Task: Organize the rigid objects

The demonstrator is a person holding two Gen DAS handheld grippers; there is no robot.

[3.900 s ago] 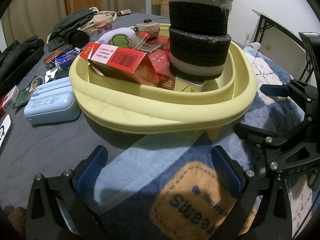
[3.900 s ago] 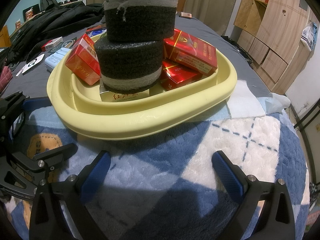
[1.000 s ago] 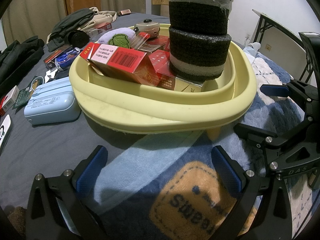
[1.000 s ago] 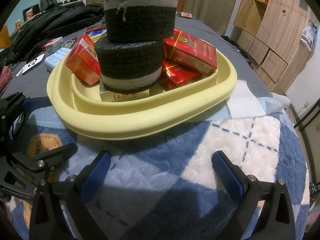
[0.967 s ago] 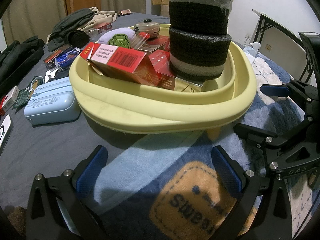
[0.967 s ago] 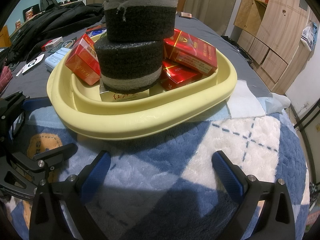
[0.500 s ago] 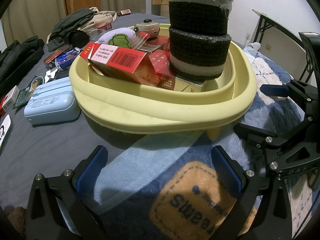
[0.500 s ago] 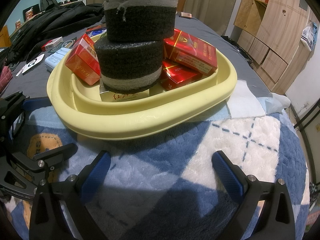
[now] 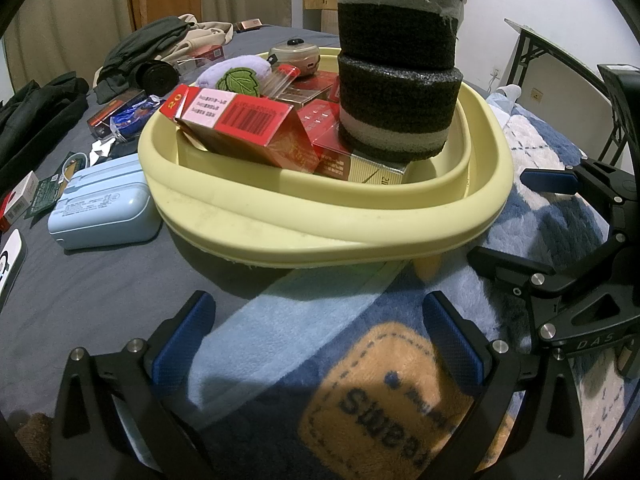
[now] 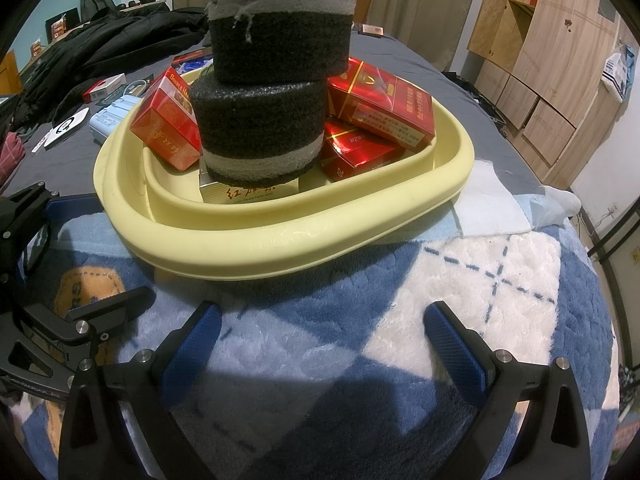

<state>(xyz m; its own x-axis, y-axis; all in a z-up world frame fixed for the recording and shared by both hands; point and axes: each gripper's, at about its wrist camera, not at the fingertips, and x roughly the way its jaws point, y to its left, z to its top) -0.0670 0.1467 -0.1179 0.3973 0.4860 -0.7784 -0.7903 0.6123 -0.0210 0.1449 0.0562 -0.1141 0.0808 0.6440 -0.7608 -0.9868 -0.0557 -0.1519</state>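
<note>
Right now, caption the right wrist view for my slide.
Open right claw over blue plaid blanket, facing pale yellow plastic basin holding red cartons and two stacked black foam rolls.

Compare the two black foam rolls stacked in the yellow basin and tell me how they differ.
The top roll carries its grey band near its upper edge; the bottom roll carries its band near its lower edge. The top roll's band is frayed, with a loose thread, while the bottom roll's looks clean. The top roll rests on the bottom roll, offset to one side; the bottom roll sits on a gold box in the basin. Both are dark foam cylinders standing upright.
</note>
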